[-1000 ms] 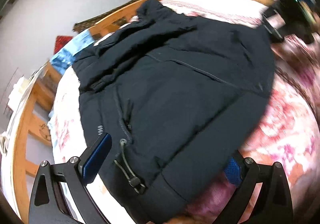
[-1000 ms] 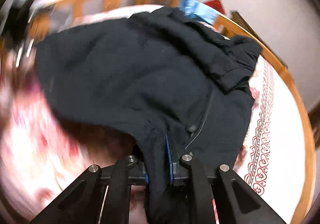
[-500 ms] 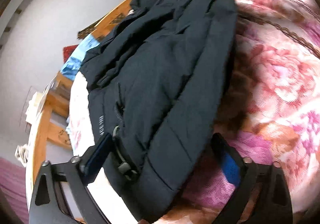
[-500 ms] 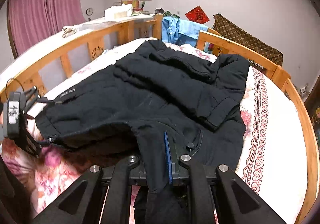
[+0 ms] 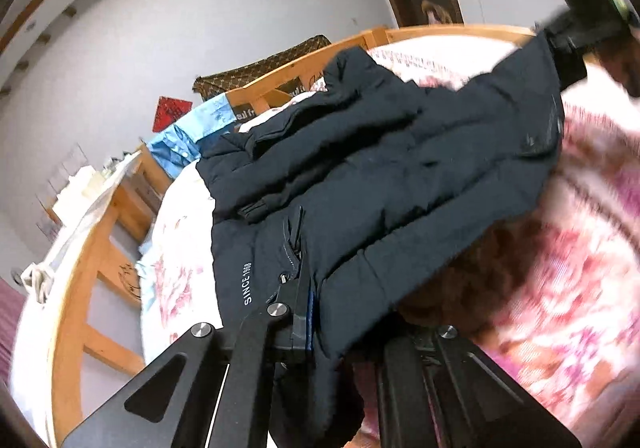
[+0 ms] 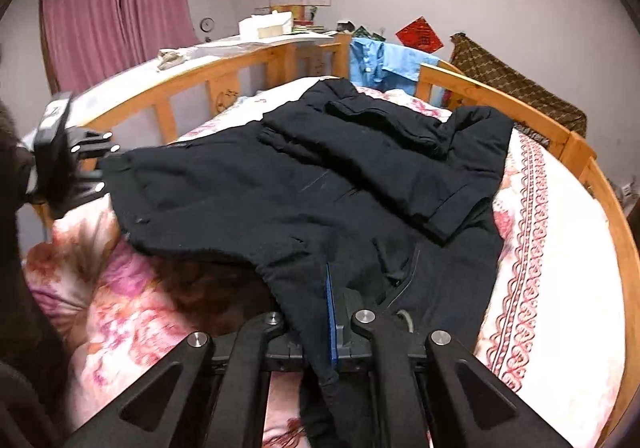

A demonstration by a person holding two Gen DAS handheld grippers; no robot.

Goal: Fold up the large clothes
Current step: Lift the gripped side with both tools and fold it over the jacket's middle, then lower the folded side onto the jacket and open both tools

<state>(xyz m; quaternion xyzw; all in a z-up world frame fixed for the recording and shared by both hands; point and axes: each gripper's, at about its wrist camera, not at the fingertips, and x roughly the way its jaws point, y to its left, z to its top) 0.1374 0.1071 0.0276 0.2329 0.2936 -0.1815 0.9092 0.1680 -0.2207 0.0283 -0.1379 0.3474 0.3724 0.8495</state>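
Observation:
A dark navy padded jacket lies spread on the bed, sleeves folded across its chest. My left gripper is at one hem corner beside the "SINCE 1988" print. Its jaws are closing tight, with hem fabric pinched against the blue pad. My right gripper is shut on the other hem corner, cloth draped over its fingers. Each view shows the other gripper at the far end of the raised hem: the right gripper and the left gripper. The hem hangs a little above the quilt.
A pink floral quilt covers the bed, which is ringed by a wooden rail. A light blue shirt and a brown patterned cloth hang over the rail. Pink curtains hang behind at the left.
My left gripper went from wide open around the hem to shut on it. Both grippers rose, lifting the hem off the quilt.

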